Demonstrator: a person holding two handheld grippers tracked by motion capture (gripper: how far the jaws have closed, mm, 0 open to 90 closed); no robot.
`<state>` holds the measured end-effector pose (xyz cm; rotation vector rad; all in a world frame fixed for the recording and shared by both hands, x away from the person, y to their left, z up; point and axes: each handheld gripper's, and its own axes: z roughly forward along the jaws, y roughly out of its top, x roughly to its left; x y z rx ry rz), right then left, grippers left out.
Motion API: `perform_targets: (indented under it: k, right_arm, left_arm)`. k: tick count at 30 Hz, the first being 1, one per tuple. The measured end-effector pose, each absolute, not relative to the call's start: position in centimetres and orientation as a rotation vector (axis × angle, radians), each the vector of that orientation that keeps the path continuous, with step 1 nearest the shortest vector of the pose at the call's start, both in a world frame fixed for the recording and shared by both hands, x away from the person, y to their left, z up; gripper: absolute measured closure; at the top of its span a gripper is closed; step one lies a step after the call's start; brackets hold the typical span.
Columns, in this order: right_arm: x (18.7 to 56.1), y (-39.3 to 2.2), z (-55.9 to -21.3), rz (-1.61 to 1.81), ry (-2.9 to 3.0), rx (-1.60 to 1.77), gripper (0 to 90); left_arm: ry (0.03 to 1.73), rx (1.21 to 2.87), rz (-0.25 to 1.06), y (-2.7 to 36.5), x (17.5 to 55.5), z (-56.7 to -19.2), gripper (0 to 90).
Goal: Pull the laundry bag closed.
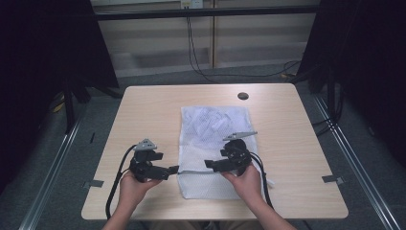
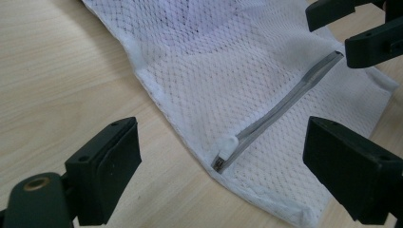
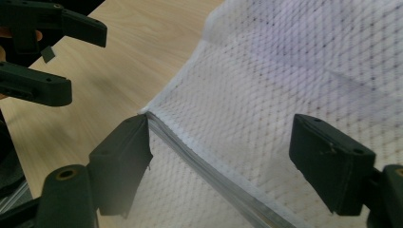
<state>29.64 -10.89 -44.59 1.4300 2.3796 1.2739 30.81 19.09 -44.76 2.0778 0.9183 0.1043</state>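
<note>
High view: white mesh bag (image 1: 214,151) lies flat mid-table (image 1: 143,110), zipper (image 2: 280,107) near the person's edge. Left gripper (image 1: 173,169) sits at the bag's left edge, jaws wide, holding nothing. Right gripper (image 1: 209,164) hovers over the zipper, jaws wide apart, nothing pinched.

High view: dim, dark at both sides, table (image 1: 143,110) evenly lit from above, shadows soft. Left gripper view: sharp, bright. Right gripper view: motion blur on mesh bag (image 3: 285,85), near jaw soft-edged.
</note>
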Motion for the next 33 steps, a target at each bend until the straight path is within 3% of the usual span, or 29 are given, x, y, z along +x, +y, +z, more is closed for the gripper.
perform_targets:
  k: [20, 29, 33]
  right_arm:
    - [30.3, -7.6, -46.1, 1.279, 2.454, 1.422, 26.2]
    - [30.6, -6.6, -46.7, 1.287, 2.506, 1.411, 35.5]
    - [30.7, -6.2, -46.9, 1.308, 2.509, 1.427, 35.5]
  left_arm:
    - [0.917, 2.083, 0.120, 19.6, 30.6, -44.5, 12.3]
    - [0.923, 2.084, 0.124, 20.0, 30.5, -44.5, 12.6]
    - [0.926, 2.089, 0.126, 20.1, 30.5, -44.5, 12.7]
